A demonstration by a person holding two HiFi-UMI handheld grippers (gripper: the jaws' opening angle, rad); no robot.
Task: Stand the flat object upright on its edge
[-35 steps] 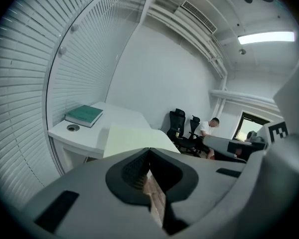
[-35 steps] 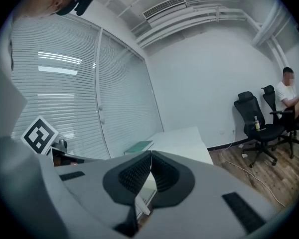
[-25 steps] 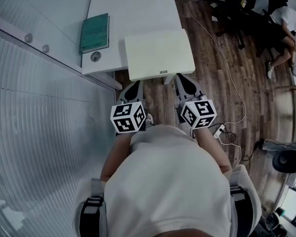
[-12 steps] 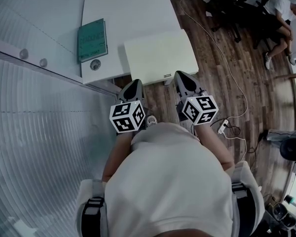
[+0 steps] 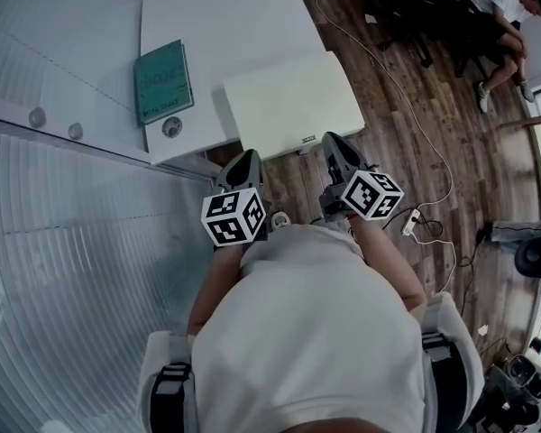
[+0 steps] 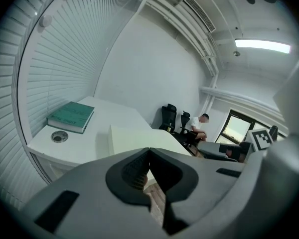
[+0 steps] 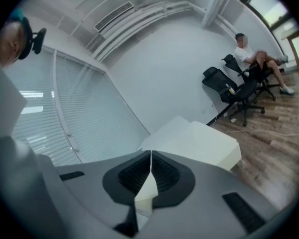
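Head view: book (image 5: 162,81), green and taken here to be the flat object, is being shown lying flat on the white bench (image 5: 225,25), close to the bench's left edge by the blinds, with a round grommet (image 5: 171,126) just beside its near end. Its long axis is being seen running away from the person, slightly tilted in the picture. The left hand-held gripper (image 5: 243,159) and the right hand-held gripper (image 5: 334,142) are being held short of the bench, over the wooden floor, in front of a lower cream side table (image 5: 293,102). The book is lying ahead and to the left of both, well apart from them, and the left one is being judged the nearer.

Left gripper view: the left hand-held gripper (image 6: 149,151) is being shown with its jaws together and nothing between them. The book (image 6: 71,116) is being seen up and to the left of the jaw line, flat on the bench (image 6: 104,128), one long side face turned toward the camera, the grommet (image 6: 59,137) on its near side. A leftward swing is being judged necessary before any approach.

Right gripper view: the right hand-held gripper (image 7: 150,156) is being shown closed and empty, aimed at the cream side table (image 7: 199,143). The book is not being shown here at all, so its bearing from this side cannot be read.
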